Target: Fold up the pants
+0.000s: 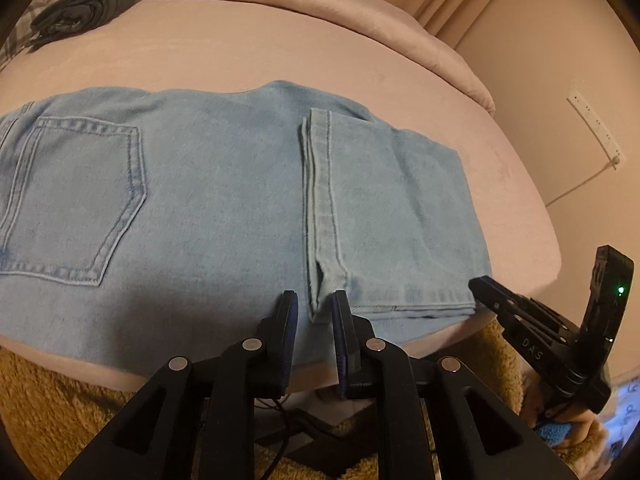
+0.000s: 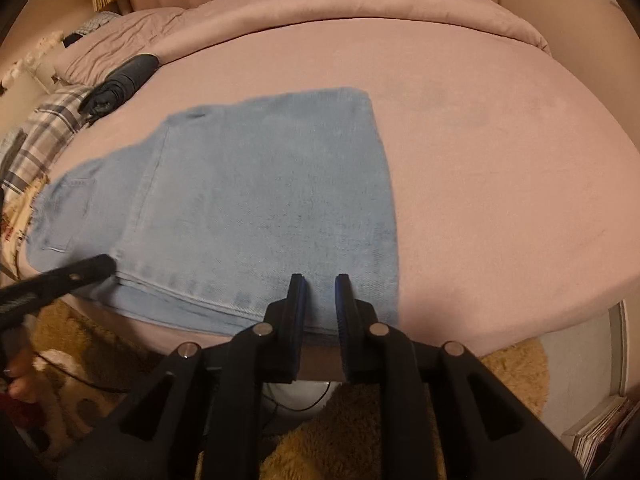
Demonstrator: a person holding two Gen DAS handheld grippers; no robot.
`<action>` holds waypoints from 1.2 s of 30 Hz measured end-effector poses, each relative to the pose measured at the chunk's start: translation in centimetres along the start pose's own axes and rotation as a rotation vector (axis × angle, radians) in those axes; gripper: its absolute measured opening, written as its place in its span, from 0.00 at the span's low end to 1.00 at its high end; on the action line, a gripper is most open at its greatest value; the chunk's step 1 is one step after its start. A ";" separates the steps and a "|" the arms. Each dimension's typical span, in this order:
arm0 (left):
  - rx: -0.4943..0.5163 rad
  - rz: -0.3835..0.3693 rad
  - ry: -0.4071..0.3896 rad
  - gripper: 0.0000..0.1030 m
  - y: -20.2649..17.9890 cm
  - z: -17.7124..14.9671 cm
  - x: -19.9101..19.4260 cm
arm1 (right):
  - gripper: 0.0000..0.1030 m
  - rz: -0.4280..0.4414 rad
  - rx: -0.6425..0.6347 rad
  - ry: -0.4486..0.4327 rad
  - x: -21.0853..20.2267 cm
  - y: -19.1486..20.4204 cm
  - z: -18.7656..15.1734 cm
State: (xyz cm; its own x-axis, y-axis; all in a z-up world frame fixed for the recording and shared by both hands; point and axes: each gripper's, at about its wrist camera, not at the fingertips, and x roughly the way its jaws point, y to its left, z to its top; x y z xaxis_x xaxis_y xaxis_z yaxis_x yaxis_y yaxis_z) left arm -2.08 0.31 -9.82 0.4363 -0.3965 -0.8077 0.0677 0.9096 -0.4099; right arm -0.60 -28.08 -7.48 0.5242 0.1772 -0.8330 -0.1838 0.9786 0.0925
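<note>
Both grippers hang at the bed's near edge, jaws parted a narrow way with nothing between them. Left gripper [image 1: 314, 300] straddles the near end of the folded-back leg hem, pads clear of the cloth; right gripper [image 2: 320, 284] sits over the near right corner of the pants [image 1: 224, 200], also off the denim.

The pants lie flat along the near edge of the bed [image 2: 500, 168], back pocket [image 1: 72, 196] toward the left, the leg ends doubled over onto the thigh part — one fold looks done. Jaws this narrow and this close to the layered edge suggest a release just made, or a fresh pinch coming for the next fold; I can't say which.

Around them: a dark rolled garment [image 2: 120, 80] near the far left of the bed, plaid cloth [image 2: 44, 136] at the left edge, a bunched duvet [image 2: 360, 4] along the far side. None of it crowds the pants — the bed to their right is bare, so a further fold has room. Only the shaggy rug [image 2: 512, 368] lies below the edge.
</note>
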 end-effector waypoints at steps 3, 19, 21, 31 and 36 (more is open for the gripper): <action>-0.015 -0.002 -0.004 0.14 0.3 -0.2 -0.2 | 0.15 -0.008 0.000 0.003 0.0 0.2 0.1; -0.062 0.106 -0.061 0.14 1.9 0.6 -2.2 | 0.15 -0.022 -0.017 -0.002 -0.4 0.2 0.0; -0.068 0.123 -0.080 0.16 2.3 0.7 -2.9 | 0.18 -0.032 -0.027 -0.001 -0.7 0.5 0.4; -0.162 0.200 -0.205 0.47 6.1 1.8 -6.8 | 0.50 0.052 -0.084 -0.093 -2.1 4.0 4.3; -0.245 0.264 -0.264 0.63 9.1 1.9 -8.8 | 0.63 0.106 -0.138 -0.022 0.4 6.8 4.7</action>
State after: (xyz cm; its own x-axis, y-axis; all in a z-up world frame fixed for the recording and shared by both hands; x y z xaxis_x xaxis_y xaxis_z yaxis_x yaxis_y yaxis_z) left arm -3.64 12.34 -5.63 0.6260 -0.0801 -0.7757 -0.2777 0.9066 -0.3178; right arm 2.30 -20.88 -4.59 0.5138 0.2822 -0.8102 -0.3509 0.9309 0.1017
